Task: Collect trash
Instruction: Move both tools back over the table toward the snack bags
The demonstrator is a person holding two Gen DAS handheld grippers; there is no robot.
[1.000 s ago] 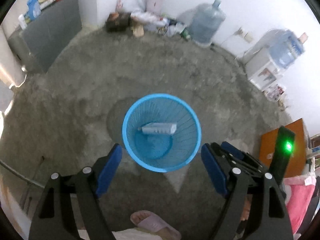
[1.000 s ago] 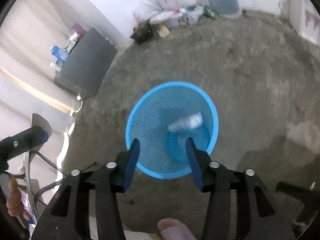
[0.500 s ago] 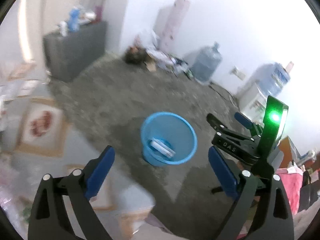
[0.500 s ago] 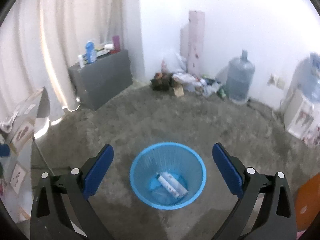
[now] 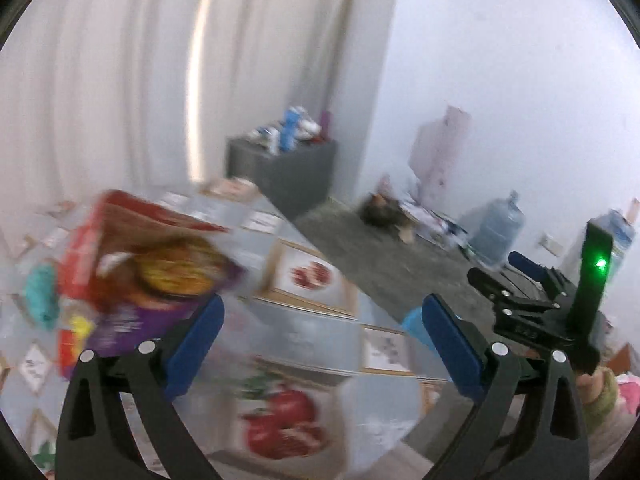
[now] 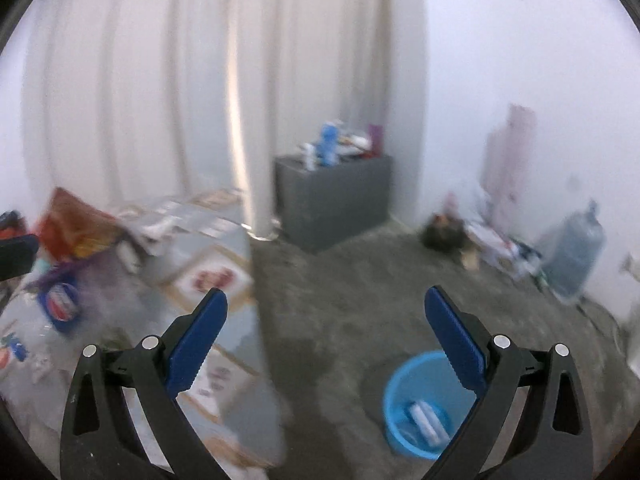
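Observation:
My left gripper is open with nothing between its blue pads. It points at a cloth-covered table, where a blurred red and purple snack bag lies left of the pads. My right gripper is open too and holds nothing; in the left wrist view it shows at the right edge. The blue trash bin stands on the grey floor behind its right finger, with a white bottle lying inside. In the right wrist view the table carries a red bag and a blue-lidded tub.
A grey cabinet with bottles on top stands by the curtain. A pile of litter and a water jug sit along the far wall. The table edge runs between table and floor. Both views are motion-blurred.
Both grippers rose and swung left, from over the bin toward the table. The right jaws widened fully, and the bottle that was dropping past them now lies in the bin.

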